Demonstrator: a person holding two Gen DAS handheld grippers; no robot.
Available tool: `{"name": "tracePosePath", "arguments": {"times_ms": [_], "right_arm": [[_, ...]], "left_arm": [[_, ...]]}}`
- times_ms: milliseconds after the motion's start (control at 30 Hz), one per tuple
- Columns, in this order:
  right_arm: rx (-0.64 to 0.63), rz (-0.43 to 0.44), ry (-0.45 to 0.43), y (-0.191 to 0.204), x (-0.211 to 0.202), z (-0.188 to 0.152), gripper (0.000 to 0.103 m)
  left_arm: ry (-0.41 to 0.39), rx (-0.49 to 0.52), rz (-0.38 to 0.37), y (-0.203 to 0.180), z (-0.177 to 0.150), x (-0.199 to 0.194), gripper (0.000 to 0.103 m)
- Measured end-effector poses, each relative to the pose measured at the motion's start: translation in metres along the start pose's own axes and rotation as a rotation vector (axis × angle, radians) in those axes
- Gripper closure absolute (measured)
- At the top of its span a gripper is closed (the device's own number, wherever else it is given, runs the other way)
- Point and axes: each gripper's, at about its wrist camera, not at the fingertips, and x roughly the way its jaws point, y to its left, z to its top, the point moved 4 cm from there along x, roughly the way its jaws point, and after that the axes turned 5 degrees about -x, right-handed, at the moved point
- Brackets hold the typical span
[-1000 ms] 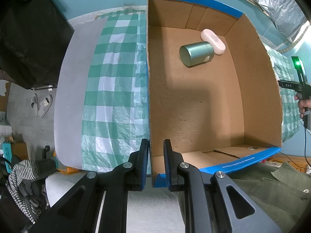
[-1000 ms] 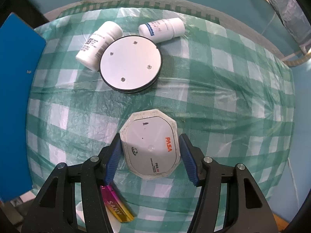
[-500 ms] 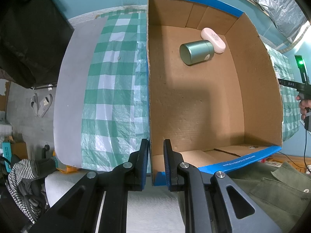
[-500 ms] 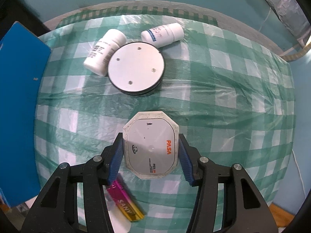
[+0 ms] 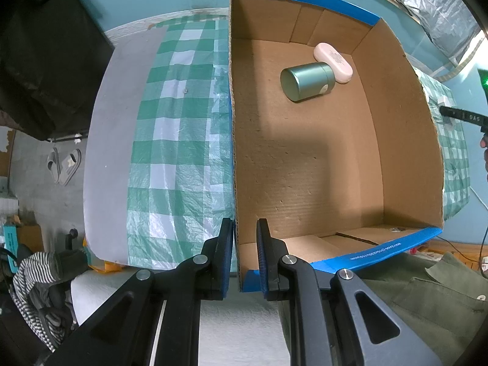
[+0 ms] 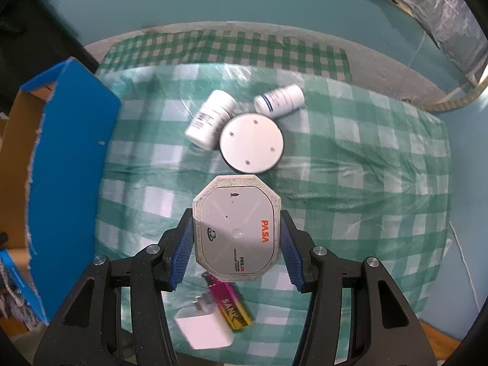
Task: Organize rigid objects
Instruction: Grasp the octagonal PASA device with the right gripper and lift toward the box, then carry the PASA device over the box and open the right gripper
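My right gripper [image 6: 237,238] is shut on a white octagonal PASA box [image 6: 236,228] and holds it above the checkered cloth. Below it lie a round white disc [image 6: 251,143], two white pill bottles [image 6: 210,119] [image 6: 279,99], a pink and yellow lighter [image 6: 228,302] and a white charger plug [image 6: 202,326]. My left gripper [image 5: 244,238] is shut on the near left wall of the cardboard box [image 5: 234,152]. Inside the box lie a green tin [image 5: 306,81] and a pink case [image 5: 333,62].
The box's blue outer wall [image 6: 70,164] stands left of the right gripper. A green checkered cloth [image 6: 366,183] covers the table. The right hand's gripper handle [image 5: 463,116] shows past the box's right wall. A green shirt [image 5: 427,289] lies near the front.
My right gripper has closed on the PASA box and lifted it off the cloth, uncovering the lighter and the charger plug. The left gripper has not moved.
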Motion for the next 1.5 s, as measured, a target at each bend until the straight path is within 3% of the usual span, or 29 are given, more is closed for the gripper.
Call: {"name": "tracePosePath", "arguments": {"times_ms": [700, 1500], "right_arm": [[-0.153, 0.071, -0.097, 0.093, -0.060, 0.052, 0.050], [-0.320, 0.140, -0.110, 0.193, -0.051, 0.094, 0.050]], "left_arm": [[0.000, 0.006, 0.002, -0.001, 0.000, 0.001, 0.088], [0.004, 0.004, -0.003, -0.001, -0.001, 0.001, 0.088]]}}
